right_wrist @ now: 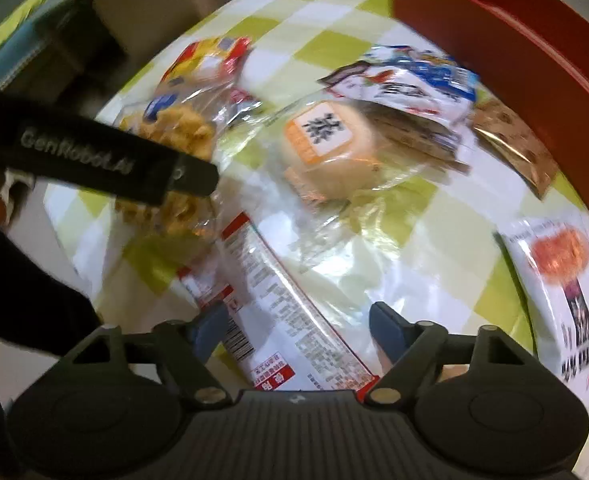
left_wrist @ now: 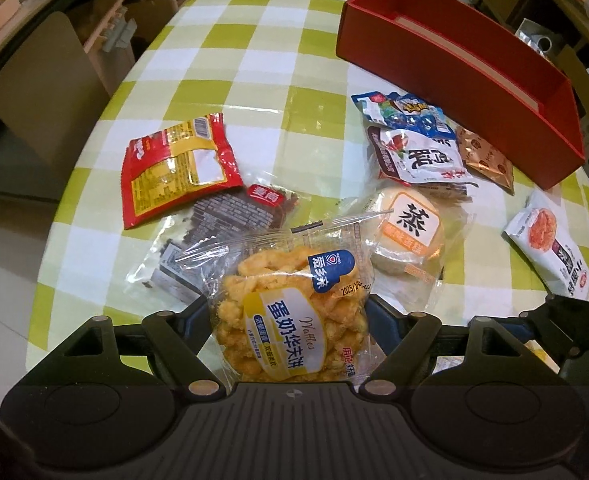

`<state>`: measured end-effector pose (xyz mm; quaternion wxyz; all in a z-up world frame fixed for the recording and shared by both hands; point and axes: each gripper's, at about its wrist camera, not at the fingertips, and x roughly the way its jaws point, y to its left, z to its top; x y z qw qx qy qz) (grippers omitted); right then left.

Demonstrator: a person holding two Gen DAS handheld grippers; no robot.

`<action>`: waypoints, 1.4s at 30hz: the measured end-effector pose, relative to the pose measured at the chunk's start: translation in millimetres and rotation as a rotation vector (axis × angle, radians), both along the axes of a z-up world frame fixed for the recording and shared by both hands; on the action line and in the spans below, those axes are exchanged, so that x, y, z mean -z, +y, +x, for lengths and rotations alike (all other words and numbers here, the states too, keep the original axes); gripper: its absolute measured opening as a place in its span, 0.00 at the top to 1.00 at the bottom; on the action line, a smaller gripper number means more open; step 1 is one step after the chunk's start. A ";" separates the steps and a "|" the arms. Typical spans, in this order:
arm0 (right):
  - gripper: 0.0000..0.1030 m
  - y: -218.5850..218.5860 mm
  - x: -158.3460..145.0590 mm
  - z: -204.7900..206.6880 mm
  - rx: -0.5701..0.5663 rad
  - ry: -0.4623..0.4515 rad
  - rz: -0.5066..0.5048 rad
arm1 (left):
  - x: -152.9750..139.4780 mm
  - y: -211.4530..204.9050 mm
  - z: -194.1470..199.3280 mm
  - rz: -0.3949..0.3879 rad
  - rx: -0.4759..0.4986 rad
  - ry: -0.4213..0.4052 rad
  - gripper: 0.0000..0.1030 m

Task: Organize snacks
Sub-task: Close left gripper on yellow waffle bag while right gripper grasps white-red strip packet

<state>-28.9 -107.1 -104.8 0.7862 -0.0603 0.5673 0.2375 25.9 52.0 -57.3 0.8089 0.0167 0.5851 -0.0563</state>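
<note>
The right gripper (right_wrist: 298,330) is pointing down over a green-and-white checked tablecloth (right_wrist: 446,216), its blue-padded jaws standing either side of a long white packet with red edges and small print (right_wrist: 290,320); whether the pads are pressing on it is not clear. Beyond it a round pale bun in clear wrap with an orange label (right_wrist: 326,148) is lying near a red box (right_wrist: 494,40). At left, the black left gripper (right_wrist: 106,156) is crossing a clear bag of golden waffles (right_wrist: 174,132).

About ten snack packets (left_wrist: 290,320); one red box (left_wrist: 458,76).
</note>
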 end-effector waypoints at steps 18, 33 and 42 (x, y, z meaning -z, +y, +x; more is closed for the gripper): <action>0.00 37.5 9.9 -12.0 -0.286 -0.087 -0.198 | 13.0 13.6 -8.7 0.055 0.002 0.024 0.15; 0.34 1.7 -4.6 -16.5 -0.107 -0.061 -0.158 | 50.4 6.1 -6.5 0.106 -0.063 0.141 0.02; 0.41 -21.7 -13.1 -19.0 0.003 -0.046 -0.093 | 39.0 -7.8 -13.8 0.128 -0.025 0.116 0.21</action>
